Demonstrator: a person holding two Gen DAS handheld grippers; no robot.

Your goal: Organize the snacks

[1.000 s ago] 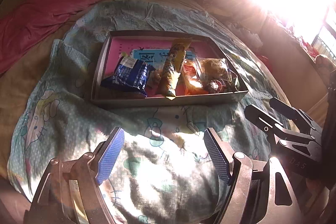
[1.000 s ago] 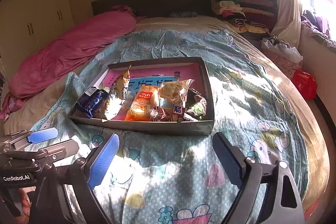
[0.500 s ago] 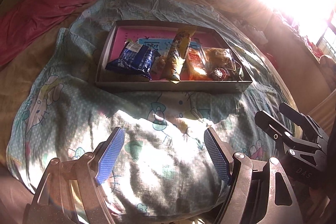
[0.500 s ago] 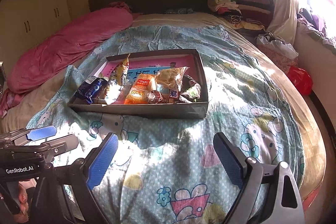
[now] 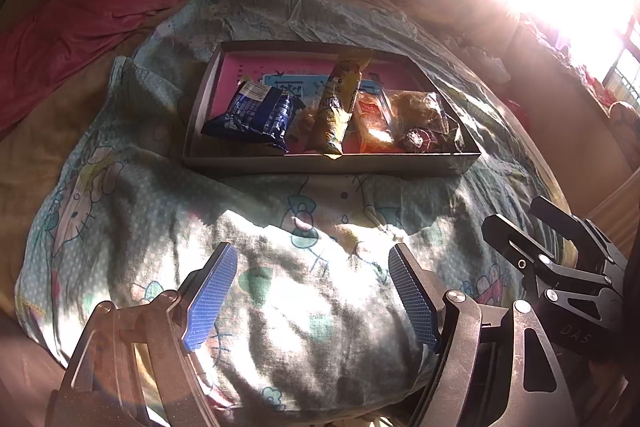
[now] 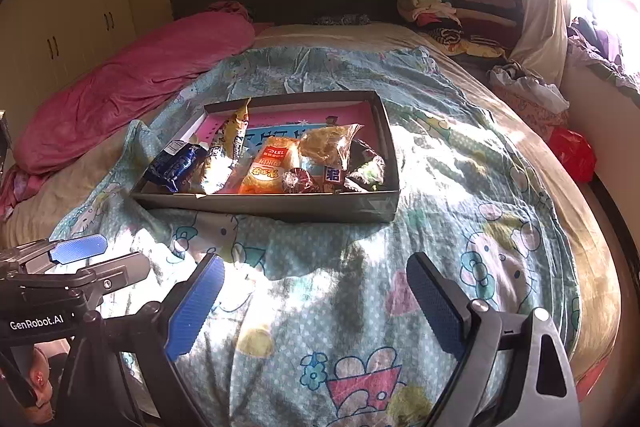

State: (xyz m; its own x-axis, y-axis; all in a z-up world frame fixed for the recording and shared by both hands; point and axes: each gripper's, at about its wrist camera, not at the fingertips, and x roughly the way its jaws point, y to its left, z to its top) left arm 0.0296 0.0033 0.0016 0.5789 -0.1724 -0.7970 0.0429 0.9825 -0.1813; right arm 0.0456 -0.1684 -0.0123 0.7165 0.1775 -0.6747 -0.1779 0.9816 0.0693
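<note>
Box: a shallow dark box [image 6: 276, 205] with a pink floor lies on the bed, on a pale blue cartoon-print quilt [image 6: 360, 287], well ahead of both grippers.
Snacks: all inside the box, crowded toward its near wall: a blue packet [image 5: 256, 115] at the left, a tall yellow packet [image 5: 338, 103] leaning beside it, an orange packet [image 6: 270, 167] in the middle, a clear bag of something golden [image 6: 328, 143] to its right, and a small round dark sweet [image 6: 298, 181] against the near wall.
Left gripper [image 5: 312, 295]: jaws stand wide apart with nothing between them (only sunlit quilt shows in the gap); it hangs over the near end of the bed.
Right gripper [image 6: 316, 303]: jaws spread wide and empty too, over the quilt just beside the left one.
Surroundings: a pink blanket [image 6: 132, 95] rolled along the left of the bed; folded clothes [image 6: 436, 3] by the headboard; strong window glare at the right.
</note>
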